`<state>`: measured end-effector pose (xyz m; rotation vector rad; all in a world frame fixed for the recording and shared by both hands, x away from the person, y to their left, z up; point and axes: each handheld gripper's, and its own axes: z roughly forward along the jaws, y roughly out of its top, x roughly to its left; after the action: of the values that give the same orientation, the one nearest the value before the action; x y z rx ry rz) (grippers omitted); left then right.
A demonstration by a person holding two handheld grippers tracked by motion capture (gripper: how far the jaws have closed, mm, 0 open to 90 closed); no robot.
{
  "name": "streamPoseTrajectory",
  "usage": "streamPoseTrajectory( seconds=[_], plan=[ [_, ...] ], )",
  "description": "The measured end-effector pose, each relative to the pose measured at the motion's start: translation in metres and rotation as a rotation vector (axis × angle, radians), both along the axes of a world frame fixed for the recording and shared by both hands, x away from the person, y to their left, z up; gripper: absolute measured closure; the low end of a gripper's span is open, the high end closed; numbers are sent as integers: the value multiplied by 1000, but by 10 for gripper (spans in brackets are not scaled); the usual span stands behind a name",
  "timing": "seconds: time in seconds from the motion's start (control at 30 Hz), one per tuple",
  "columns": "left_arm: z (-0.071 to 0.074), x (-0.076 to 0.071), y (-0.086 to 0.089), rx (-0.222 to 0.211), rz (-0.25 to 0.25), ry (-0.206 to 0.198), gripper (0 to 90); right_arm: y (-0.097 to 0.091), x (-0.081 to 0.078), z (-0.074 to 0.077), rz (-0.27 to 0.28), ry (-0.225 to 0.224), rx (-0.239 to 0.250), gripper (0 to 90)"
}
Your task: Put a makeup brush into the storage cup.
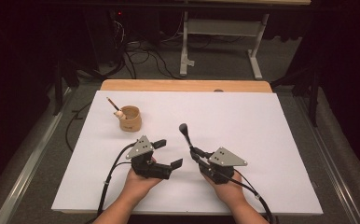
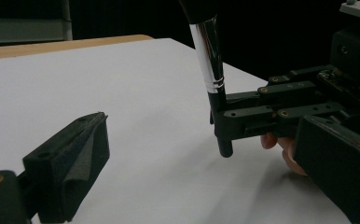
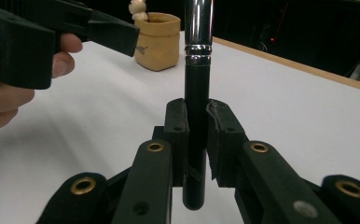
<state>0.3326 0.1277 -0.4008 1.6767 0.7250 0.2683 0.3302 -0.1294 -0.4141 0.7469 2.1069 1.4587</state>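
While upright, the brush (image 3: 197,93) stands clamped — between the right gripper (image 3: 197,135) jaws.

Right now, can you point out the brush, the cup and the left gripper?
brush (image 3: 197,116), right gripper view, on its black handle.
cup (image 1: 131,119), high view, on its front wall.
left gripper (image 1: 169,153), high view, midway between its open fingers.
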Motion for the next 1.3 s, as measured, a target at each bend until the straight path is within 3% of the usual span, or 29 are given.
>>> streamPoseTrajectory(
  seconds=[0.67,1.1,1.3],
  plan=[
    [2,-1,3,-27,2,1,93,12,-8,-3,55,-1,-10,815],
    [1,-2,3,-45,0,10,187,20,-13,-6,81,11,-11,815],
    [0,-1,5,-73,2,22,276,22,-13,-7,83,11,-10,815]
  ],
)
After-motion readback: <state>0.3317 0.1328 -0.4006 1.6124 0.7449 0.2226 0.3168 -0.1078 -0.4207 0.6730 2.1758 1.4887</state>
